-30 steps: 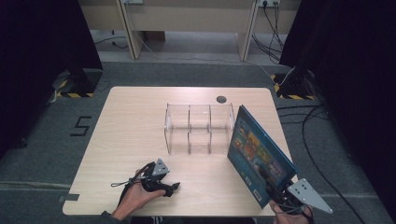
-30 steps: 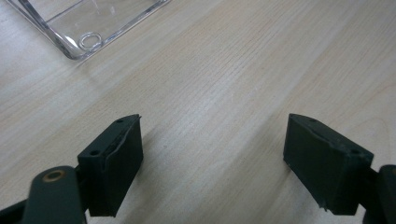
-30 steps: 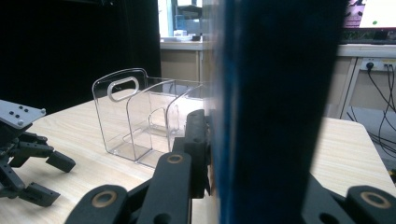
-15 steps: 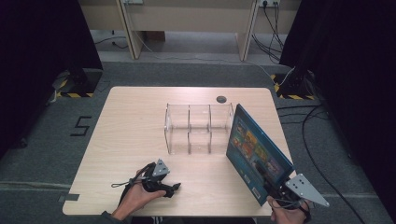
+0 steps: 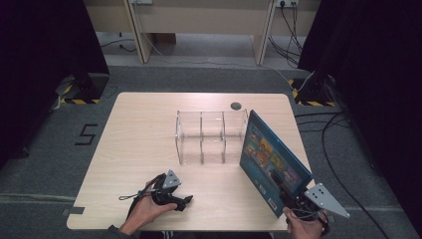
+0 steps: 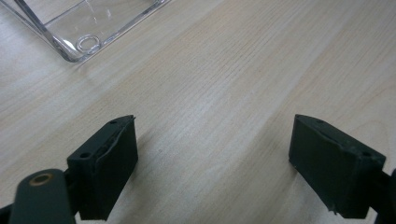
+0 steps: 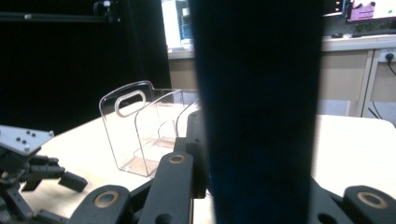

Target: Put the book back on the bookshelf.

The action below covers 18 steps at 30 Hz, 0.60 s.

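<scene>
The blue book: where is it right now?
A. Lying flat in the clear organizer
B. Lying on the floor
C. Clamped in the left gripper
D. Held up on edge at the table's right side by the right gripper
D: the book stands tilted on edge beside the organizer, with the right gripper shut on its lower corner; the left gripper rests open on the table.

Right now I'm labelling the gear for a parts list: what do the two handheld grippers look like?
Both are black. The left gripper carries a small grey three-cornered plate and trails a thin cable; its blocky black pads show in its own view. The right gripper bears a larger grey plate dotted with holes, and brass-coloured pivot rings.
</scene>
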### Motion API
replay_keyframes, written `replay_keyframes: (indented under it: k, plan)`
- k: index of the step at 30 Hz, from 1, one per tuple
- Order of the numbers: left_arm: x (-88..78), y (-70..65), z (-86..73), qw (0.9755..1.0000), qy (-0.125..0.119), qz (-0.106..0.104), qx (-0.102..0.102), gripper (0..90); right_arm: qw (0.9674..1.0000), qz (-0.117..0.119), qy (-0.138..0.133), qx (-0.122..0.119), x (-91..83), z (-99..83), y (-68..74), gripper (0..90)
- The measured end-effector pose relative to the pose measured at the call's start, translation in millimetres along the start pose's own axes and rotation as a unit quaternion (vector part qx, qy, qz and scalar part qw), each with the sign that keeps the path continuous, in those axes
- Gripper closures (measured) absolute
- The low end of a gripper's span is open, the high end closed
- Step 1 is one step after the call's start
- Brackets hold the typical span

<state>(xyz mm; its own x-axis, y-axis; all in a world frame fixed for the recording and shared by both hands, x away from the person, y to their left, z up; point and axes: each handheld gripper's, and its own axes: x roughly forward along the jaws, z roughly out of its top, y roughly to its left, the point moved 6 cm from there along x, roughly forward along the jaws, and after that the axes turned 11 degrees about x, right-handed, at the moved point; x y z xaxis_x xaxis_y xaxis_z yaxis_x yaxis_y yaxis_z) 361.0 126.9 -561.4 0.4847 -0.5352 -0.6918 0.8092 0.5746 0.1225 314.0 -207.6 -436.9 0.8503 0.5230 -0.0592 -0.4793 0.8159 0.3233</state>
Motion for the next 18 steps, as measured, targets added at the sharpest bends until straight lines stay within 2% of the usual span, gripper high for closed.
replay_keyframes:
  k: [1, 4, 7, 12, 18]
  plan:
    - [0.0, 0.0, 0.0, 1.0, 0.0, 0.0, 0.0, 14.5, 1.0, 0.001, -0.004, 0.005, -0.6, 0.0, 0.4, 80.6]
    - [0.1, 0.1, 0.1, 1.0, 0.0, 0.0, 0.001, 14.5, 0.9999, 0.0, -0.011, -0.001, -1.7, 2.1, 2.2, 82.4]
    - [0.1, 0.0, 0.0, 1.0, -0.001, 0.0, 0.0, 14.5, 0.9996, 0.012, -0.017, 0.019, -3.0, 5.2, 4.2, 82.6]
    - [0.0, 0.2, -0.2, 1.0, -0.002, -0.001, 0.0, 14.5, 0.9998, 0.017, -0.013, 0.002, -1.9, 6.5, 10.4, 82.7]
    - [-0.9, 2.9, -1.7, 1.0, -0.003, 0.001, -0.001, 14.5, 0.9997, 0.017, -0.016, 0.01, 2.5, 10.5, 10.3, 82.7]
